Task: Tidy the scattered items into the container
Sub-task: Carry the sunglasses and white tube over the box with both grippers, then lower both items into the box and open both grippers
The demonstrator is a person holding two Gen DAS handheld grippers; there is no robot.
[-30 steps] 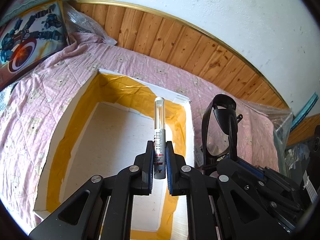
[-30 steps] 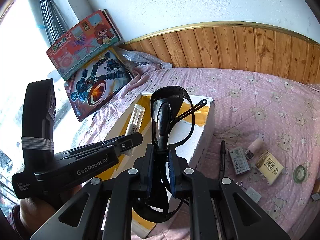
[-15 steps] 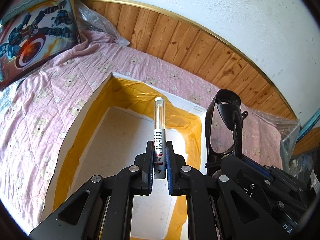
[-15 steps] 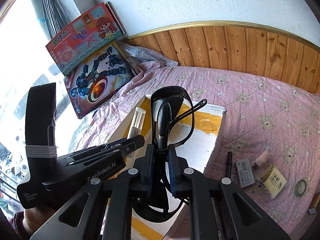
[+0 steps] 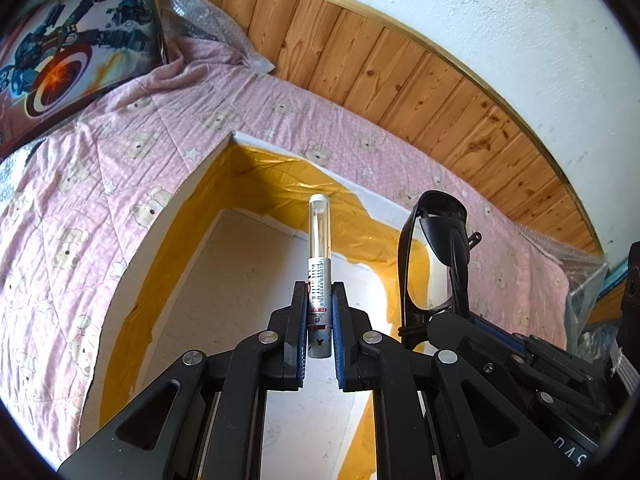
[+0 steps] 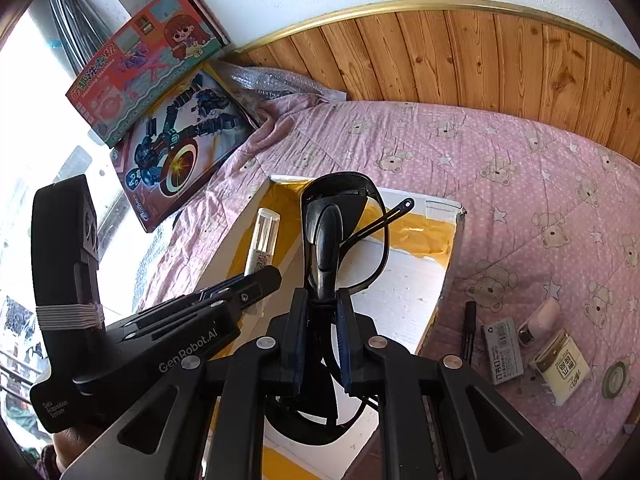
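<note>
Carry-and-drop step, both hands loaded. Left tongs (image 5: 320,320) clamped on a slim tube (image 5: 319,264) with clear cap and barcode label, tube standing up out of the jaws along the finger axis. Right tongs (image 6: 322,320) clamped on black sunglasses (image 6: 340,220), gripped low on the frame, lenses upright, one temple arm sticking out to the right. Both loads hang over the open white box (image 5: 236,264) with yellow tape lining its inner walls; box sits on the pink bear-print bed cover (image 5: 100,168). Box floor, where visible, holds nothing. Judgement: transport is about done and release is next. Next move calls for lowering each load toward the box floor, then opening the jaws, probably one hand at a time since the two tongs sit just beside each other. Sunglasses' protruding arm may catch the box rim (image 6: 444,204) if dropped askew. Remaining on the bed cover, right of the box: a dark pen (image 6: 469,328), a small grey box (image 6: 502,350), a pinkish bottle (image 6: 538,322), a yellow-white packet (image 6: 564,366), a tape roll (image 6: 614,374).
</note>
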